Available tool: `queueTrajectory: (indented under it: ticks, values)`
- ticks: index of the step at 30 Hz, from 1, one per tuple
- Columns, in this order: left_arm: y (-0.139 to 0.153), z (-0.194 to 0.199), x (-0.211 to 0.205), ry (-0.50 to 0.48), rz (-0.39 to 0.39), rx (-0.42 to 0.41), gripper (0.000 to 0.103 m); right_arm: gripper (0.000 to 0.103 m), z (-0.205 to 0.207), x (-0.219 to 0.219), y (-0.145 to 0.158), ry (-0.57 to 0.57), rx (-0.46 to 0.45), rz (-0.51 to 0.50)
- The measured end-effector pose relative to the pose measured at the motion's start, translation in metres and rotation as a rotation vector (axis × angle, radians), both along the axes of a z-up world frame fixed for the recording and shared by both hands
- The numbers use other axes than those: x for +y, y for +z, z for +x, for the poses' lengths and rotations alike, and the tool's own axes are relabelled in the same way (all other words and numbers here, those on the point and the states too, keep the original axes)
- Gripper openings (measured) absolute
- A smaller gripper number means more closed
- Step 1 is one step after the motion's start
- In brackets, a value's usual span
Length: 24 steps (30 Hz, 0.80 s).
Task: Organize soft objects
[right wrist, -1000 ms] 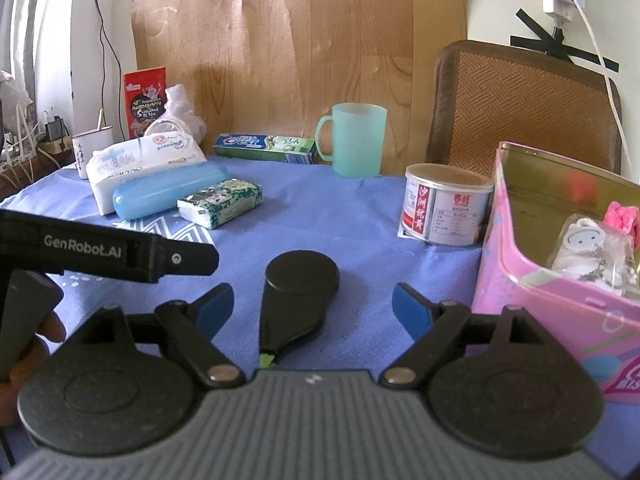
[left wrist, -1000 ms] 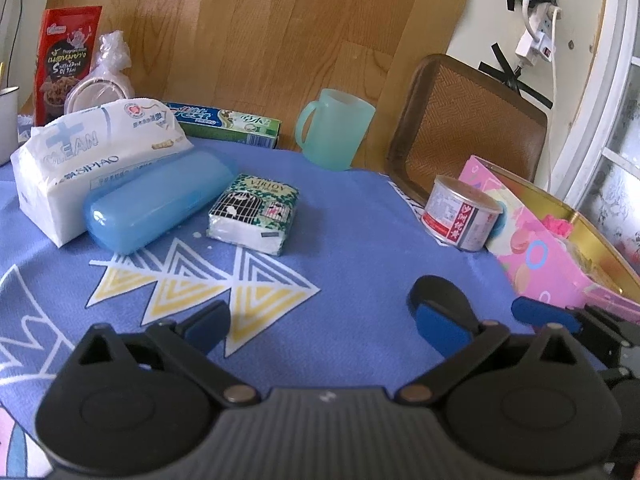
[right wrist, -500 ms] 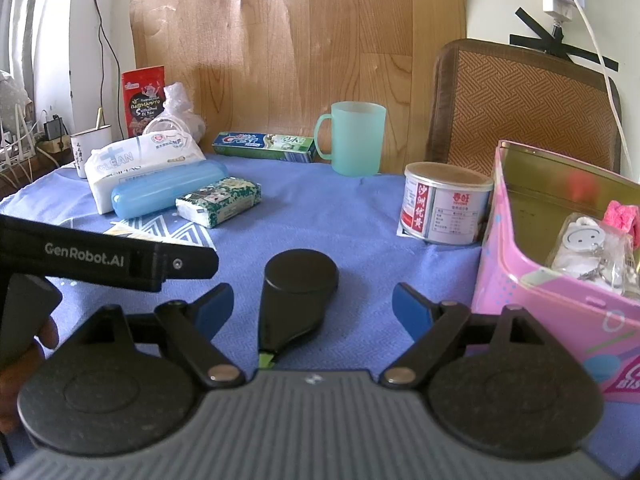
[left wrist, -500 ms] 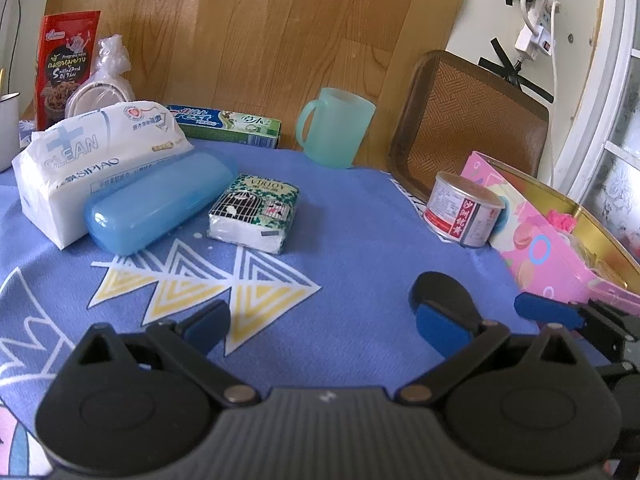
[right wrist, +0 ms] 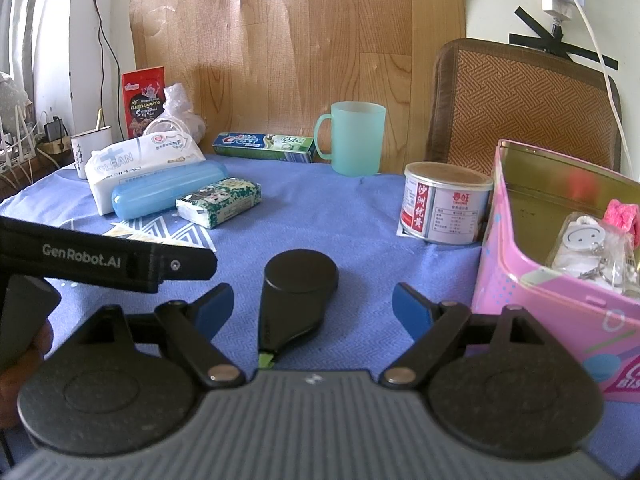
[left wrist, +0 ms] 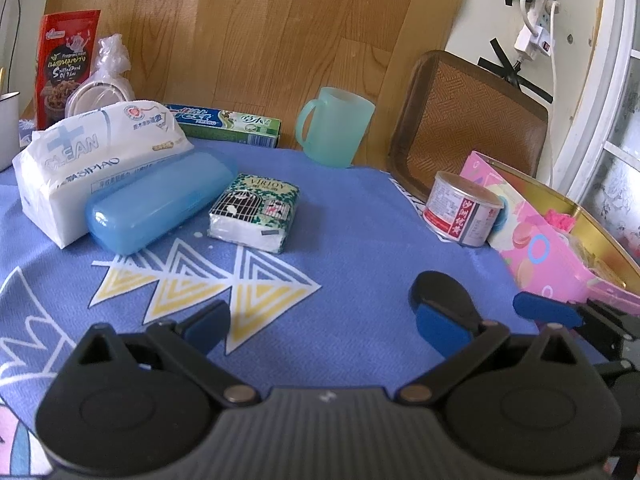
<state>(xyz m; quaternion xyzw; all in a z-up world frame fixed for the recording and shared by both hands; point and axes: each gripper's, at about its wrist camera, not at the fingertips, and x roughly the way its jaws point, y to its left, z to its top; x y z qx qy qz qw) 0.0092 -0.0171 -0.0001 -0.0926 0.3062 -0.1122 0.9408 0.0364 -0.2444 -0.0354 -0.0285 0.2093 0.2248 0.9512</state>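
Observation:
A large white tissue pack [left wrist: 96,160] lies at the far left of the blue tablecloth, with a small green patterned tissue pack [left wrist: 256,212] to its right. Both show in the right wrist view, the large pack [right wrist: 140,160] and the small pack [right wrist: 218,202]. A pink tin box [right wrist: 560,280] at the right holds a pink soft item [right wrist: 622,216] and a bagged keychain [right wrist: 592,252]. My left gripper [left wrist: 320,324] is open and empty over the cloth. My right gripper [right wrist: 312,304] is open and empty, with a black oval object [right wrist: 296,292] lying between its fingers.
A blue plastic case [left wrist: 160,200] lies between the two tissue packs. A toothpaste box [left wrist: 224,124], green mug [left wrist: 336,128], food can [left wrist: 464,212] and woven tray [left wrist: 468,120] stand toward the back. A red snack bag [left wrist: 64,64] is far left. The left gripper's body [right wrist: 100,260] crosses the right wrist view.
Both grippers have shifted only slightly. Nothing was picked up or released.

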Motion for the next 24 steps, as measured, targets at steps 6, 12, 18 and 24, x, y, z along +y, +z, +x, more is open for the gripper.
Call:
queueTrajectory:
  ticks: [6,12,18,24]
  values:
    - [0.0,0.0,0.0,0.0,0.002,-0.001,0.103,0.088,0.0,0.0,0.0,-0.001,0.0,0.0]
    - [0.0,0.0,0.0,0.0,0.005,-0.001,0.103,0.088,0.0,0.0,0.0,0.0,0.001,0.001]
    - [0.001,-0.001,0.004,0.0,-0.03,-0.003,0.103,0.088,0.001,0.001,0.0,0.005,0.008,-0.001]
    - [0.003,0.001,0.014,0.004,-0.114,0.011,0.092,0.087,0.0,0.001,0.001,0.01,0.01,0.0]
